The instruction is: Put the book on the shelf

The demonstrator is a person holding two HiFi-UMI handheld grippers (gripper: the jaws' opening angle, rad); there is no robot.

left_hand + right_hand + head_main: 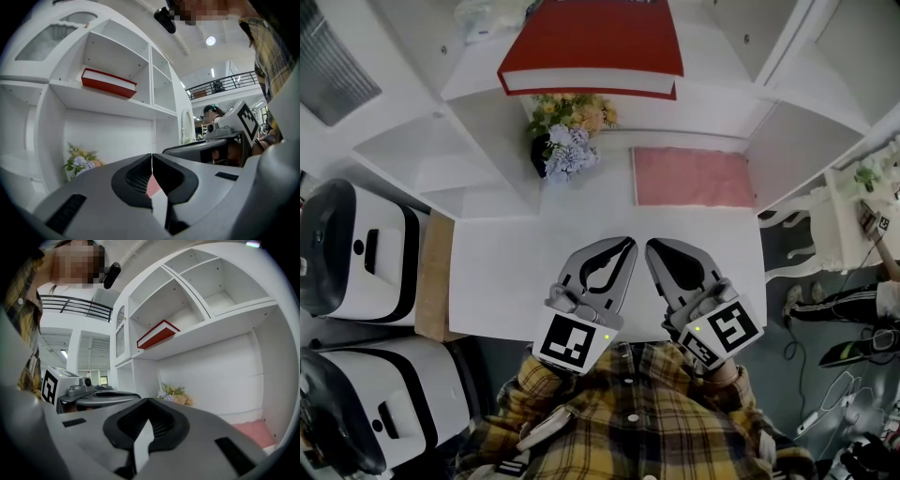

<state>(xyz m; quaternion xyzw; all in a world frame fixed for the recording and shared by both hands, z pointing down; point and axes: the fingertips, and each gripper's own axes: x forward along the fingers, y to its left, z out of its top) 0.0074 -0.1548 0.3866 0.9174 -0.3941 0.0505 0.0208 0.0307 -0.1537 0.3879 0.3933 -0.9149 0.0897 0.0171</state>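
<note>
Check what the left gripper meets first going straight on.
Probably the white back wall under the shelf, after passing over the pink mat; the flowers sit left of that line. Depth is unclear.

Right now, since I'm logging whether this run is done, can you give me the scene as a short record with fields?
book: red, lying flat on the upper shelf
left gripper: shut, empty, over the desk
right gripper: shut, empty, beside the left one
flowers: at the back of the desk, below the book's shelf
mat: pink, flat on the desk, right of the flowers in the head view
task state: book appears placed; neither gripper touches it
</note>
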